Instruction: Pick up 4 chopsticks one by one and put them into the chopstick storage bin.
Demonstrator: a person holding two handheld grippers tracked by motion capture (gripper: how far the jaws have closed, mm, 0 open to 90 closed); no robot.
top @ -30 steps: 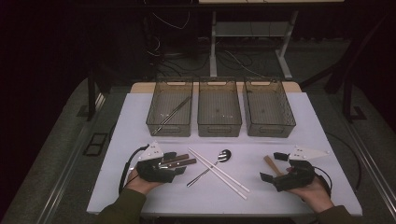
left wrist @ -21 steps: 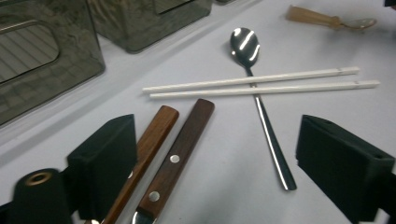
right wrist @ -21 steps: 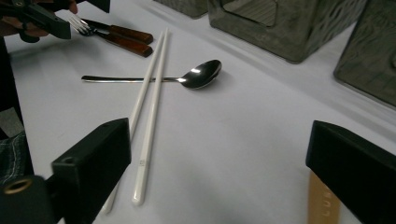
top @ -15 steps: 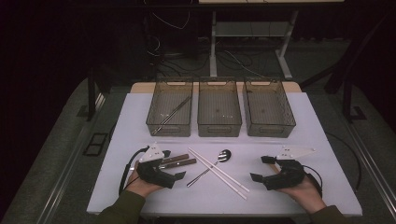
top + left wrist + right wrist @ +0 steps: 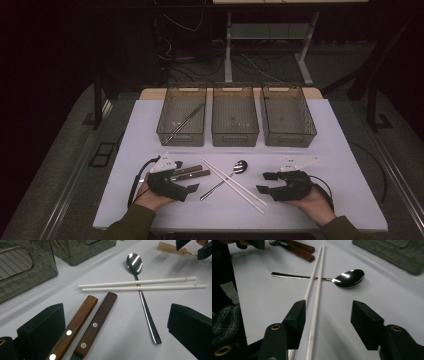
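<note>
Here the right gripper (image 5: 327, 322), jaws narrowing but not yet pinching, straddles the near ends of the chopsticks (image 5: 317, 287) crossing the spoon (image 5: 347, 278); light, stiff, slick, they probably want a grip near those ends.

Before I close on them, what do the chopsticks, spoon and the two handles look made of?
Chopsticks: white, smooth and matte, probably plastic. Spoon: polished metal, with mirror-like glints in the bowl. Handles: dark brown wood, grain visible, with round metal rivets.
</note>
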